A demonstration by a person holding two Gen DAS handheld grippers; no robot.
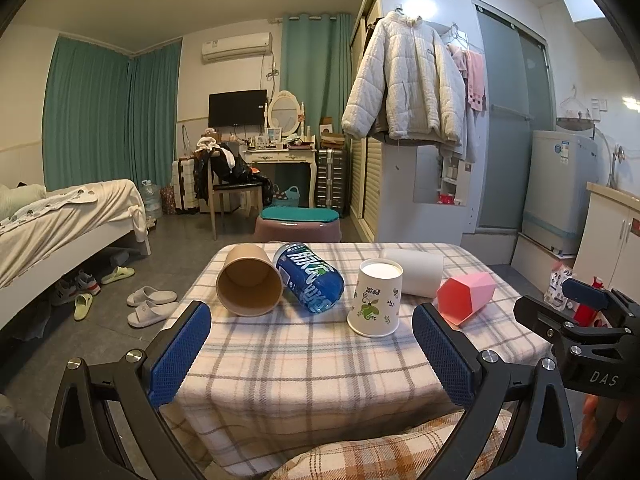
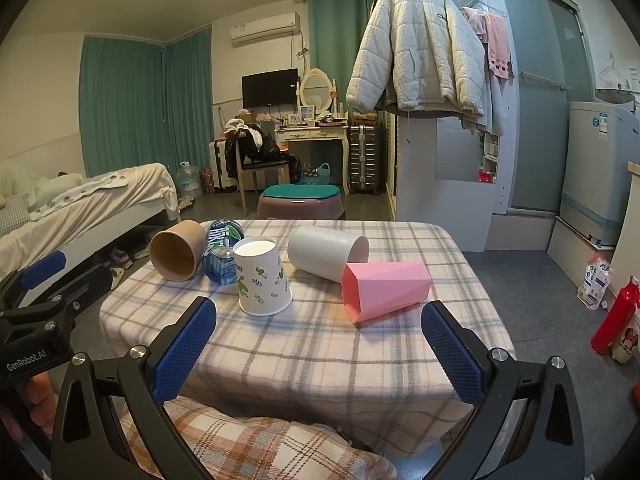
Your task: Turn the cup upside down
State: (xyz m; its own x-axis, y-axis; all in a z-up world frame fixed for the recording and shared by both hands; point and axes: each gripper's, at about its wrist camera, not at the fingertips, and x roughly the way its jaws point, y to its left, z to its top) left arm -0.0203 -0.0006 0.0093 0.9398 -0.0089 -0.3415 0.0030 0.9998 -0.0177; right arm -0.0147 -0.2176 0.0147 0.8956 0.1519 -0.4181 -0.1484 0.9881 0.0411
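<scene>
A white paper cup with green leaf print [image 1: 375, 299] [image 2: 263, 276] stands upside down, base up, mid-table. A brown paper cup [image 1: 249, 280] [image 2: 177, 249], a plain white cup [image 1: 416, 272] [image 2: 327, 253] and a pink faceted cup [image 1: 466, 293] [image 2: 385, 290] lie on their sides. My left gripper [image 1: 312, 344] is open and empty, near the table's front edge, short of the cups. My right gripper [image 2: 320, 340] is open and empty, also at the front edge. Each gripper shows at the side of the other's view: the right one [image 1: 588, 320] and the left one [image 2: 44, 296].
A blue drink can [image 1: 309, 277] [image 2: 222, 250] lies on its side between the brown cup and the leaf-print cup. The plaid-covered table [image 1: 312, 368] [image 2: 328, 352] has a stool [image 1: 298, 224] behind it. A bed stands at left, a red bottle [image 2: 614, 314] on the floor at right.
</scene>
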